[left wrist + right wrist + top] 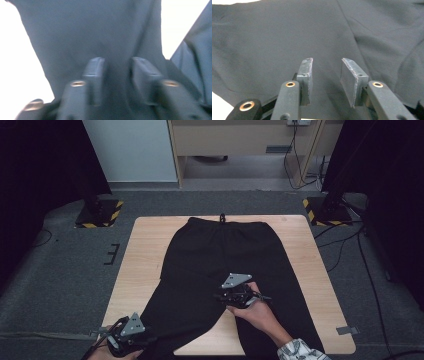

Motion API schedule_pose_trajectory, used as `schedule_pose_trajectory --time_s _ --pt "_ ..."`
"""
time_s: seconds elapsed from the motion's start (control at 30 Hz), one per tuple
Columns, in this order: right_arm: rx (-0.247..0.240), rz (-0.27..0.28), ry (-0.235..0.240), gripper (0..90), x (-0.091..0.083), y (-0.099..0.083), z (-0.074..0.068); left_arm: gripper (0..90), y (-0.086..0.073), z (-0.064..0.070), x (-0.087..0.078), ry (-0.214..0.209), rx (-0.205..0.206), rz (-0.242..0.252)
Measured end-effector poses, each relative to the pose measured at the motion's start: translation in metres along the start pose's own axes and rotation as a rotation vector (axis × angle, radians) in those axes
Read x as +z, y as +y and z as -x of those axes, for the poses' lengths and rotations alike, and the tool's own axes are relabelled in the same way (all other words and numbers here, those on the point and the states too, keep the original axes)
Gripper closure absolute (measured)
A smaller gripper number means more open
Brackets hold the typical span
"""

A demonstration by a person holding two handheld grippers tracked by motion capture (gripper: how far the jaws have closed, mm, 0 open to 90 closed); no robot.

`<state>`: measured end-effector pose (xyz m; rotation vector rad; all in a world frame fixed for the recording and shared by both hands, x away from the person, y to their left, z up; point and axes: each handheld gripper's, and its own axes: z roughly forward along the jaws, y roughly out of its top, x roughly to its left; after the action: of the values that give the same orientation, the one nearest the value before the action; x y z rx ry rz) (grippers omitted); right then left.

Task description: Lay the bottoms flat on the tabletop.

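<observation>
At the table's (150, 232) near left corner, your spread left gripper (116, 62) straddles a trouser (220, 260) leg; pinch deep before lifting, while your spread right gripper (326, 62) steadies the middle.

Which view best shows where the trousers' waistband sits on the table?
The high view: the black trousers lie flat on the table, waistband at the far edge, legs running toward the person. The left gripper view gives blurred cloth between its jaws; the right gripper view gives close fabric folds, no waistband.
</observation>
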<state>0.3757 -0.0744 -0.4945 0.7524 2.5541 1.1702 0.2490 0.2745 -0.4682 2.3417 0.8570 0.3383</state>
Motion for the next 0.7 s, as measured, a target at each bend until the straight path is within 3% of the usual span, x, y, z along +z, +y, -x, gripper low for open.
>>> schedule_pose_trajectory --time_s 0.07,0.1,0.2,0.23,0.27,0.33,0.47,0.53,0.57,0.7 --pt "0.010 -0.007 -0.017 57.6 0.001 -0.001 0.004 36.3 0.009 -0.014 0.003 0.028 -0.048 0.080" --pt "0.020 -0.008 -0.024 56.9 0.002 -0.002 0.005 35.6 0.014 -0.022 0.008 0.043 -0.051 0.096" --pt "0.022 -0.016 -0.041 50.9 0.006 -0.001 0.009 34.3 0.023 -0.049 0.036 0.122 -0.076 0.080" --pt "0.023 -0.014 -0.045 49.7 0.009 0.001 0.010 34.4 0.023 -0.059 0.047 0.121 -0.101 0.072" --pt "0.027 -0.009 -0.047 47.4 0.012 0.002 0.011 34.6 0.023 -0.059 0.047 0.121 -0.101 0.072" --pt "0.039 -0.013 -0.051 43.9 0.019 0.007 0.015 36.9 0.022 -0.082 0.075 0.128 -0.138 0.027" --pt "0.055 -0.028 -0.041 42.2 0.032 0.011 0.022 40.7 0.018 -0.091 0.088 0.108 -0.177 0.046" --pt "0.058 -0.034 -0.039 42.3 0.036 0.012 0.023 48.1 0.018 -0.092 0.089 0.103 -0.183 0.062" --pt "0.052 -0.047 -0.037 45.4 0.040 0.012 0.023 57.1 0.018 -0.090 0.087 0.096 -0.169 0.064" --pt "0.030 -0.067 -0.022 49.2 0.042 0.011 0.017 81.9 0.015 -0.079 0.080 0.074 -0.153 0.031"
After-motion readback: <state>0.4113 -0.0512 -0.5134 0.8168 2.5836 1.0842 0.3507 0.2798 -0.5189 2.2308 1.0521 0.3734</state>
